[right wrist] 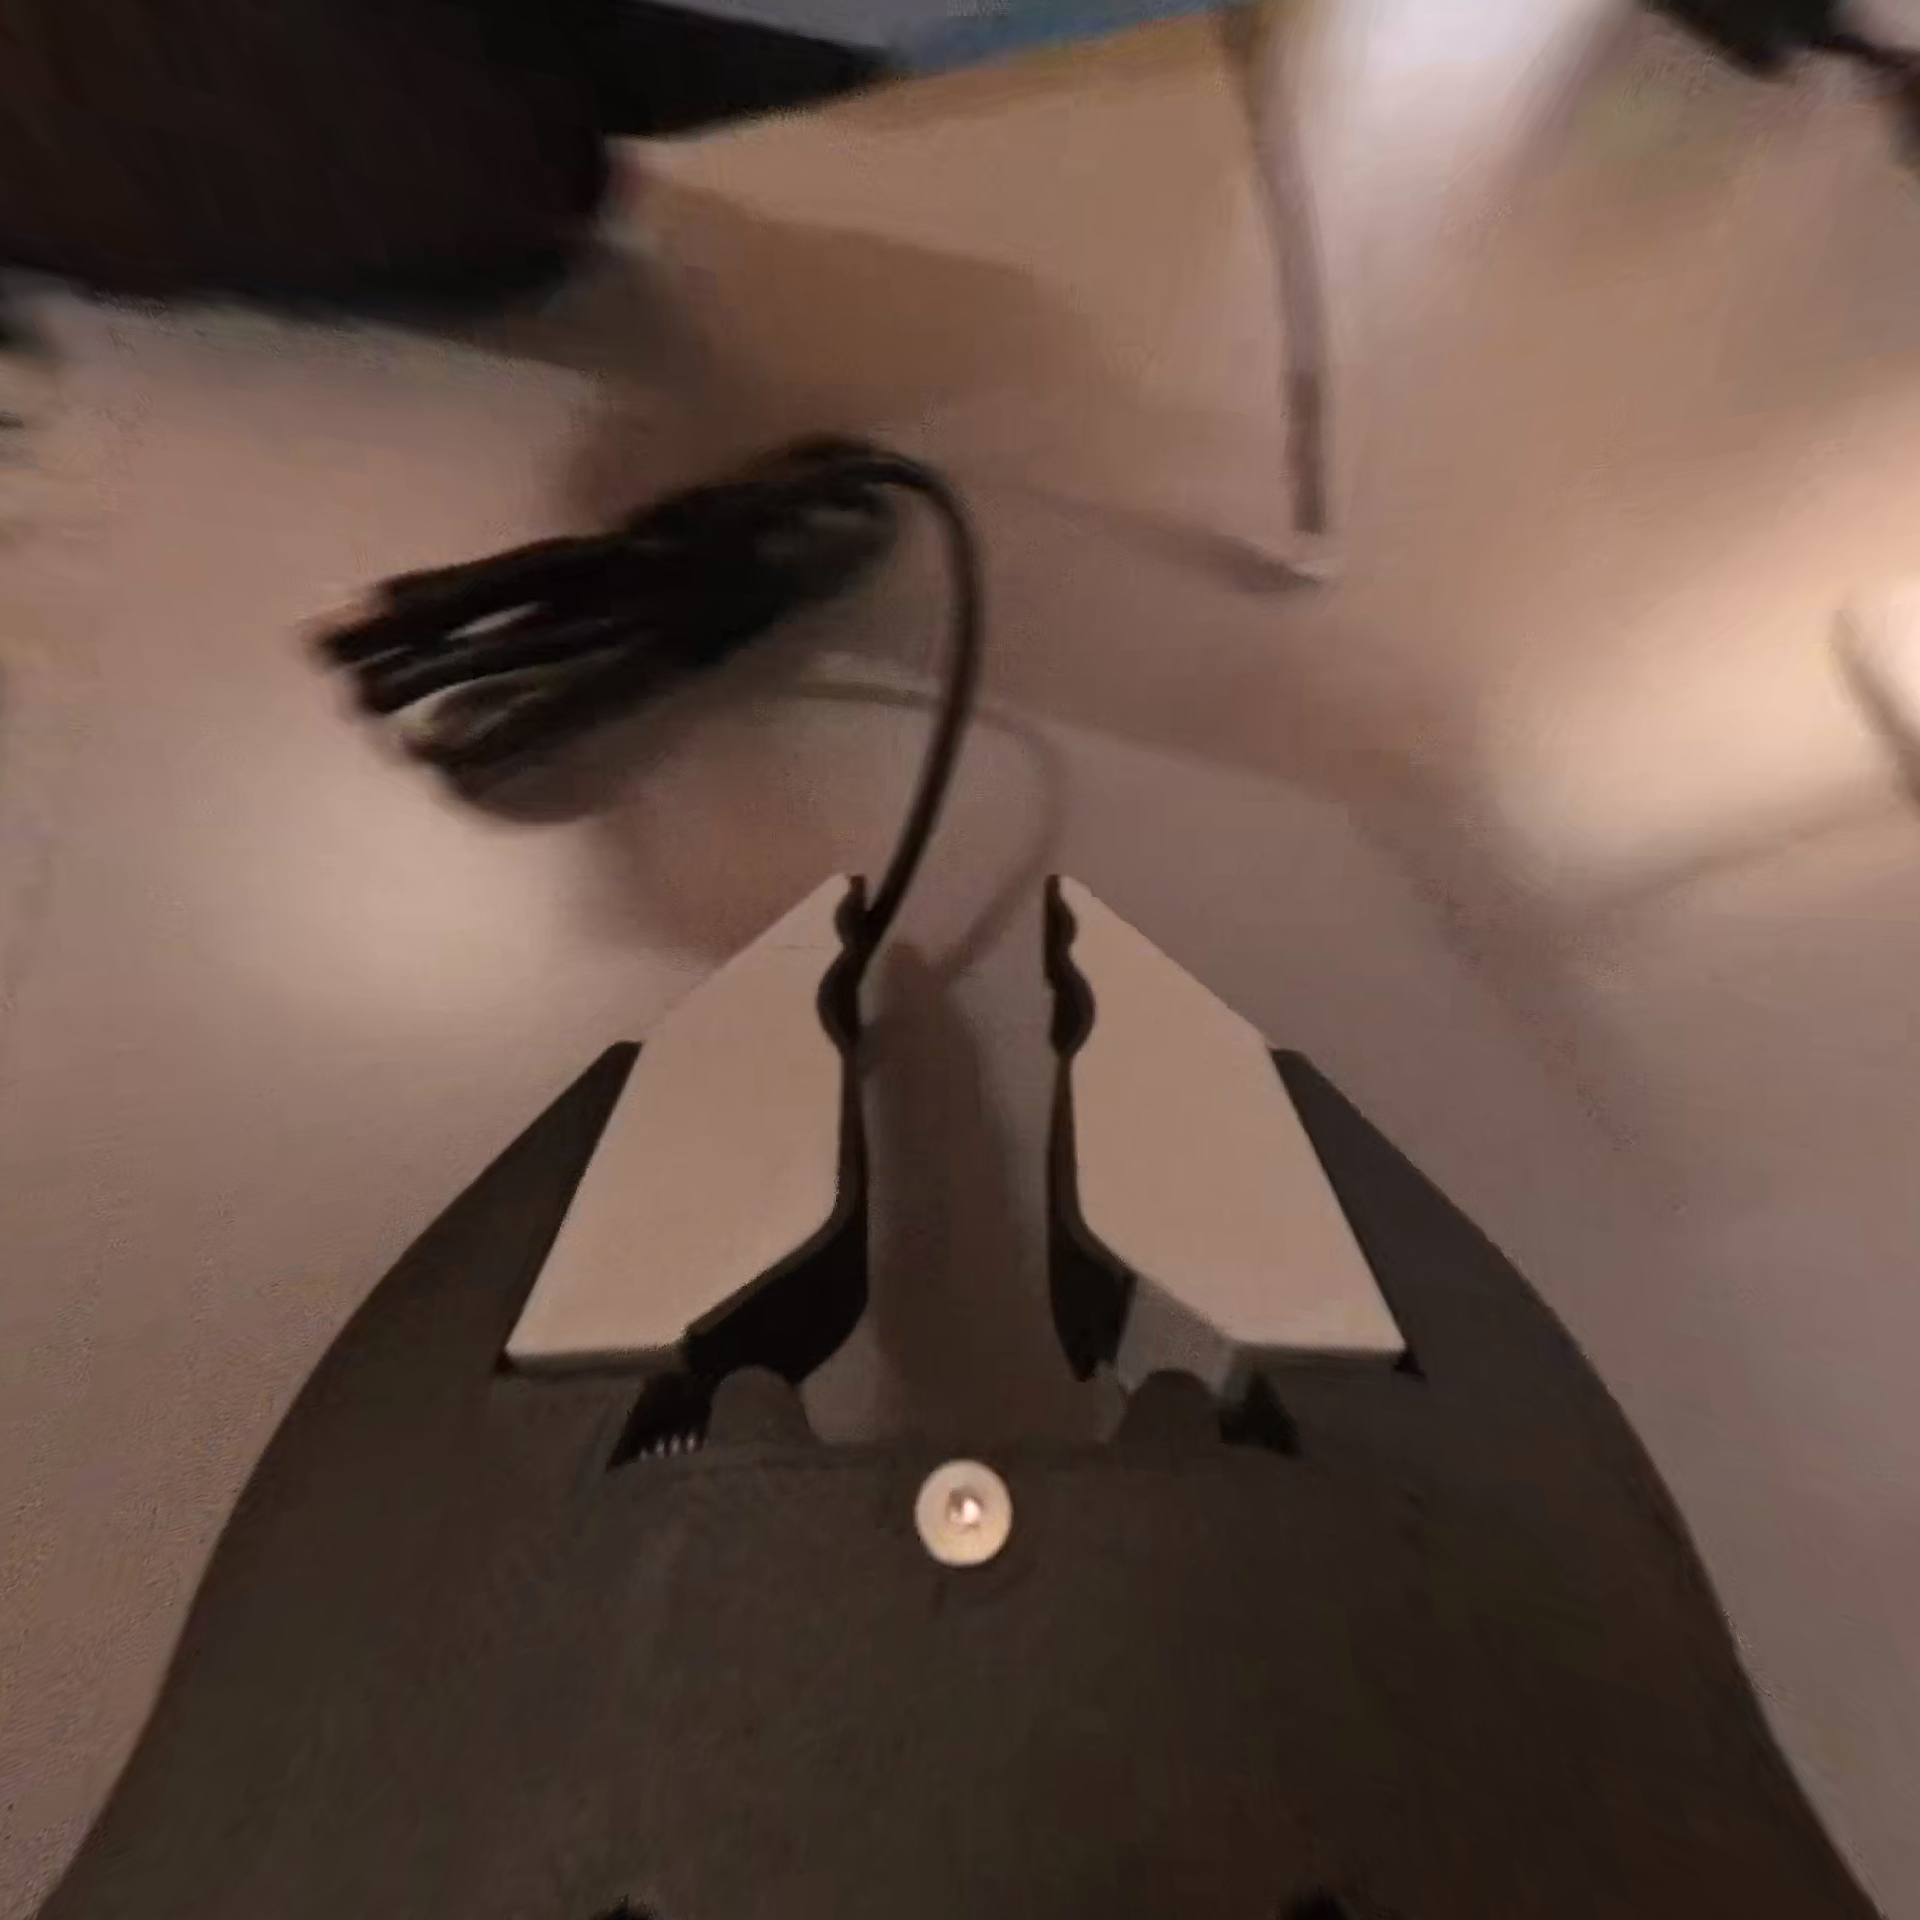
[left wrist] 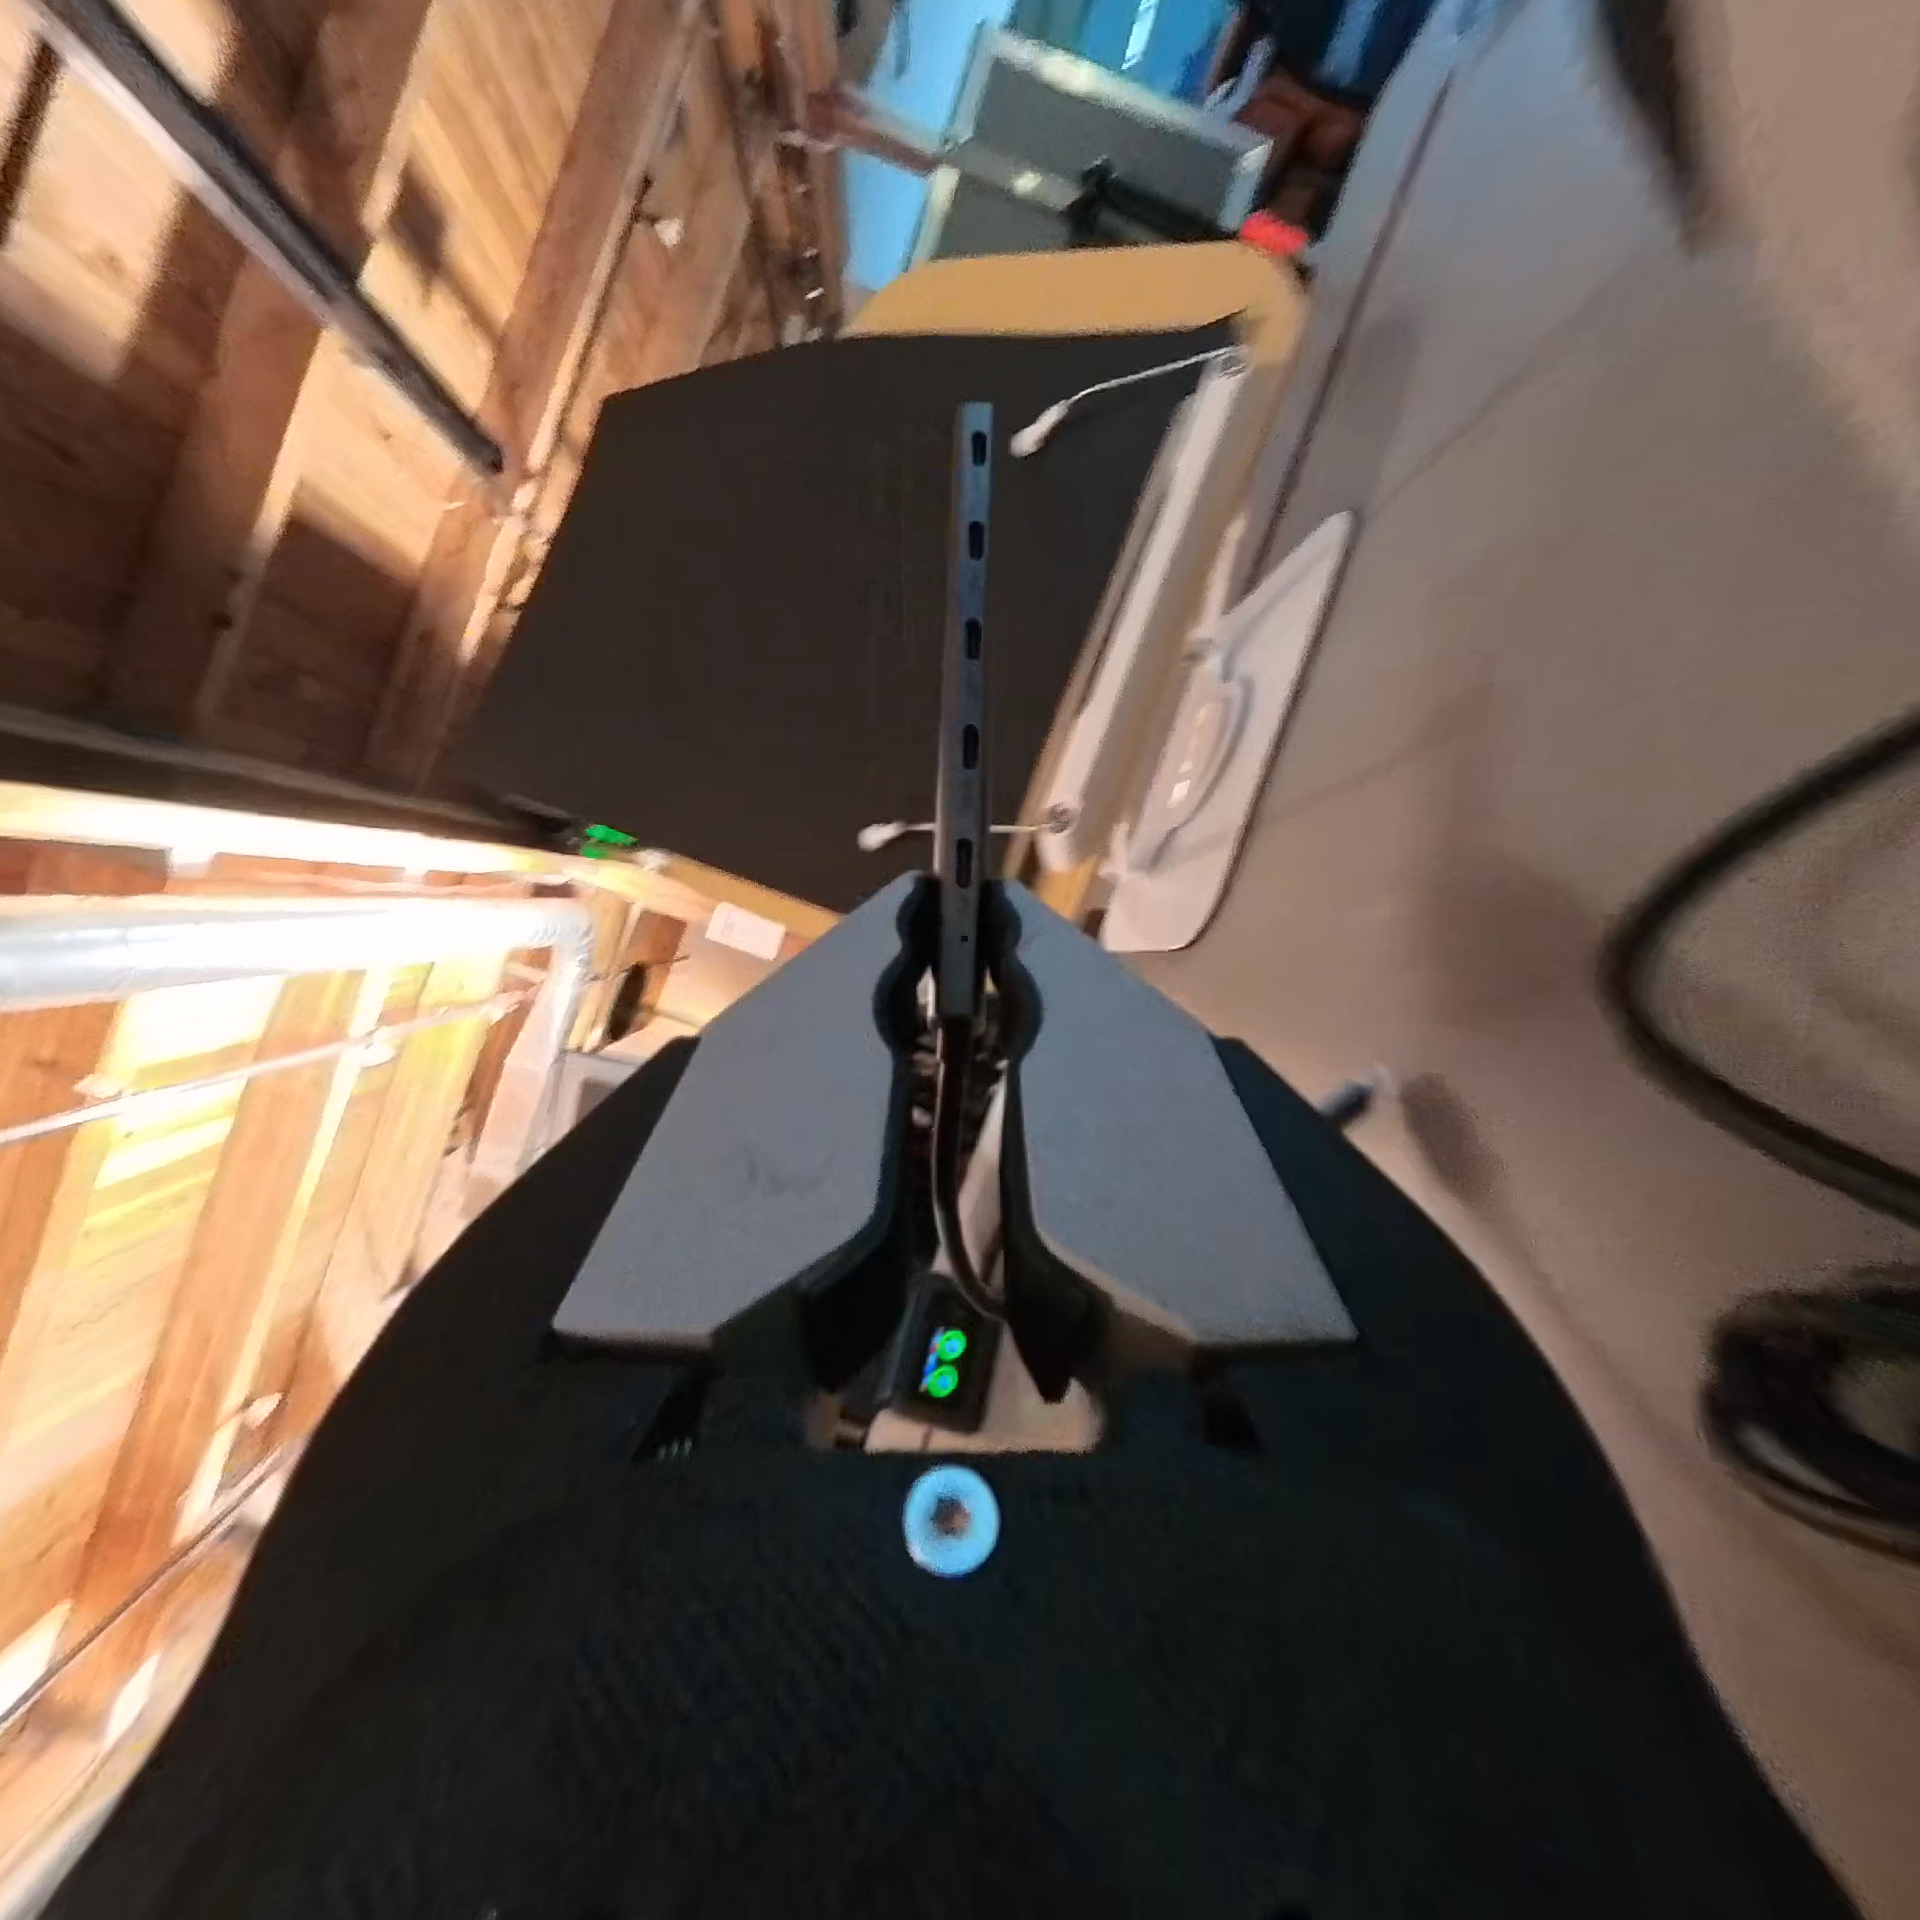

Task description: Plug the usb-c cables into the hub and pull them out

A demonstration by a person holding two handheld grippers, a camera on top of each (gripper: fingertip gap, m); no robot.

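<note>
One slim dark grey metal hub (left wrist: 971, 665) with five ports in a row sits pinched edge-on in the left hand-held gripper (left wrist: 961, 914). Two white cable ends (left wrist: 1039, 431) lie behind it. The right hand-held gripper (right wrist: 951, 914) is spread, one thin black cable (right wrist: 940, 727) brushing its left finger.

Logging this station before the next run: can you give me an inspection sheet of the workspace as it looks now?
Surface: pale beige tabletop, black mat on it.
Job's things: slim grey hub, edge-on, its row of ports empty.
Clutter: flat white pad beside the mat.
Grippers: left gripper shut on the hub; right gripper open, holding nothing.
Cables: white cable end lies loose on the mat; blurred black cable runs along the right gripper's left finger.
Surroundings: wooden beams, blurred.
</note>
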